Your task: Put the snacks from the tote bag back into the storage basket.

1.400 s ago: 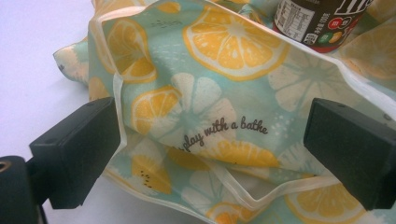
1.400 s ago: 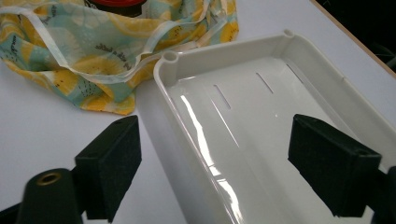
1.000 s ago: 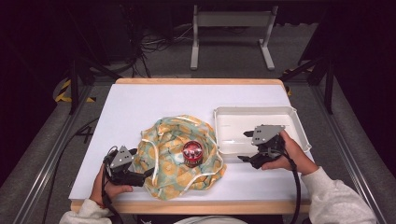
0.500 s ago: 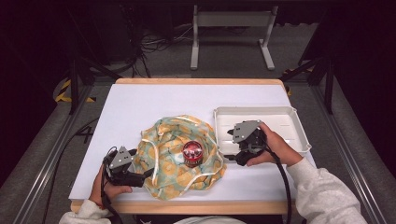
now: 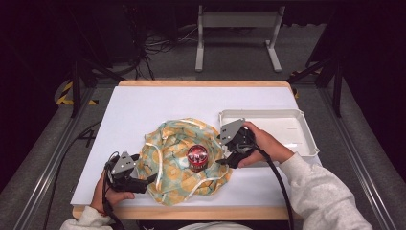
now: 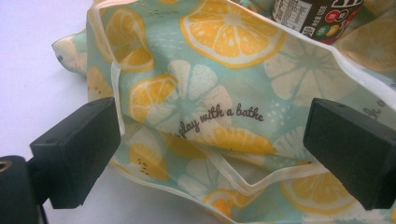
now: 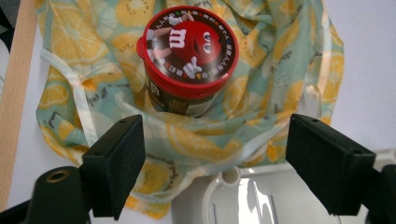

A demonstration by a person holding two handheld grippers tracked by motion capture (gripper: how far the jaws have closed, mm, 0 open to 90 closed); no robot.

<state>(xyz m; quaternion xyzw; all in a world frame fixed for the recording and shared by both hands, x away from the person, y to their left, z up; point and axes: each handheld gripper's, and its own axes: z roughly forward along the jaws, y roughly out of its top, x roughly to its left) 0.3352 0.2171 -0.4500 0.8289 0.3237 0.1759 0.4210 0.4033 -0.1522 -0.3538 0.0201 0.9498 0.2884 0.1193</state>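
Lemon-print cloth (image 5: pixel 184 160), table centre, red-lidded candy tub (image 5: pixel 197 157) upright on it; left gripper (image 5: pixel 143 183) at 8 o'clock and right gripper (image 5: pixel 221 149) at 3 o'clock, both wide open, empty; step apparently wrapping, next closing on cloth hems.

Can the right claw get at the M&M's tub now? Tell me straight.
Probably yes: the right claw is open and faces the M&M's tub, which stands up out of the lemon-print cloth; only a low cloth fold lies between.
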